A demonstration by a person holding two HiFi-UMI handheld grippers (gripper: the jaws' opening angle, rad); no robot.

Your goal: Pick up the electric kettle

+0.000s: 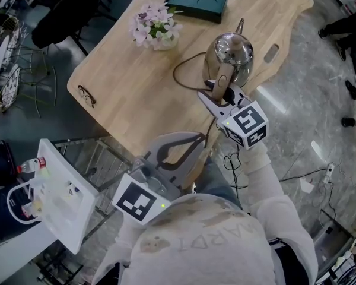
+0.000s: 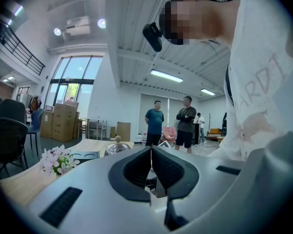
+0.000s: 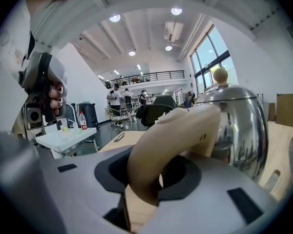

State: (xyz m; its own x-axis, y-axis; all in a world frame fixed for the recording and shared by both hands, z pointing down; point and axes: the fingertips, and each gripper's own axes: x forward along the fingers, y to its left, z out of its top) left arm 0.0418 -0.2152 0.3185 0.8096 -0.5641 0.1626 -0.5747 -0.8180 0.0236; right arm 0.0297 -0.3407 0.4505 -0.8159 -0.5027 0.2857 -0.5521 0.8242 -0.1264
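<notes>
Nearest the camera is the person's pale shirt, on which the letters "ARDI" can be read; anything before them is lost in a fold.

The left gripper is held off the near edge of the wooden table. Its jaws are closed pad to pad with nothing between them. Its marker cube carries a black-and-white square pattern, not lettering.

The right gripper reaches in over the table's near right edge. Its jaws stand part-way apart and are clamped on the beige handle of the electric kettle. The handle fills the gap between the two dark pads, one pad on each flank. A second cube with the same kind of pattern sits behind those jaws.

The kettle is directly beyond the right gripper, upright, over the table's right part and near its right edge. Its polished steel body faces the jaws, its knobbed lid is on top, and its spout points to the table's far side. Whether its base touches the tabletop cannot be told.

A black cord loops across the table just left of the kettle. A pair of glasses lies at the table's left edge. Pink-and-white flowers stand towards the far left. A dark green tray with two round recesses lies at the far edge.

Off the table's near left corner, a bottle bears a red label whose print is too small to read.
</notes>
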